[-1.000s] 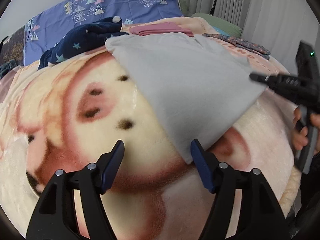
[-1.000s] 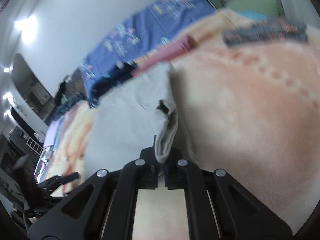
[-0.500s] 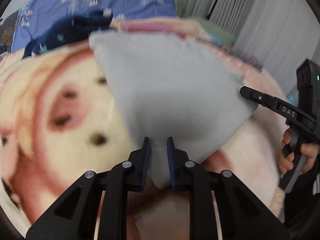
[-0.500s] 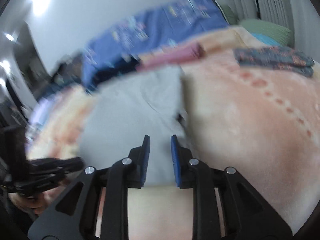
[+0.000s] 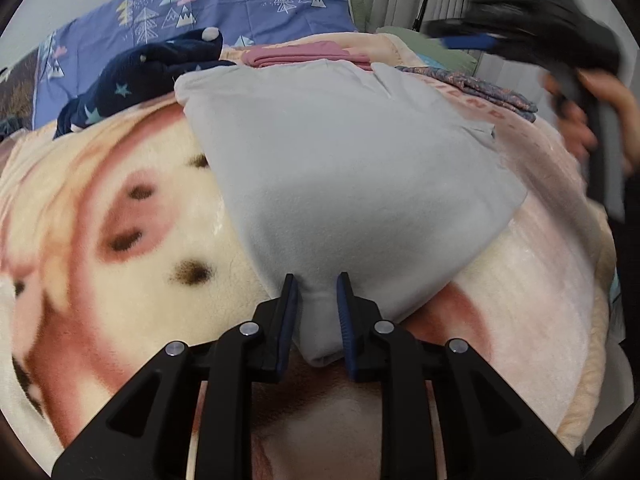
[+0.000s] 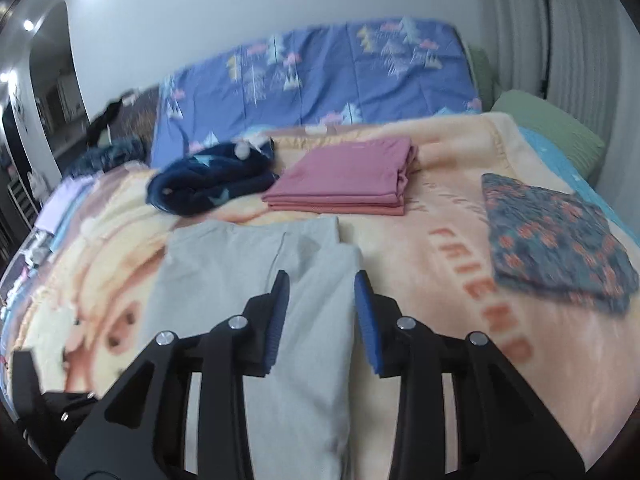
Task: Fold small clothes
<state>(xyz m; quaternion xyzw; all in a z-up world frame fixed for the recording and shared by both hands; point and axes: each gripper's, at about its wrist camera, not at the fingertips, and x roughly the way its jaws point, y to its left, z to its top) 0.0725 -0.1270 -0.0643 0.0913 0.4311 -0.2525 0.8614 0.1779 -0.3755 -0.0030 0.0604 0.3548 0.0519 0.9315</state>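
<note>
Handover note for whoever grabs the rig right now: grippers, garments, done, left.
Left gripper: shut on the near corner of the grey garment.
Right gripper: jaws just opened, nothing between the pads, above the grey garment's right edge.
Grey garment lies partly folded on the printed blanket.
Done: pink piece and patterned piece lie folded.
Left: finish the grey one; navy star garment is unfolded.

Garment (image 6: 248,280) on blanket (image 6: 432,280); folded stack (image 6: 348,184) behind it.
</note>
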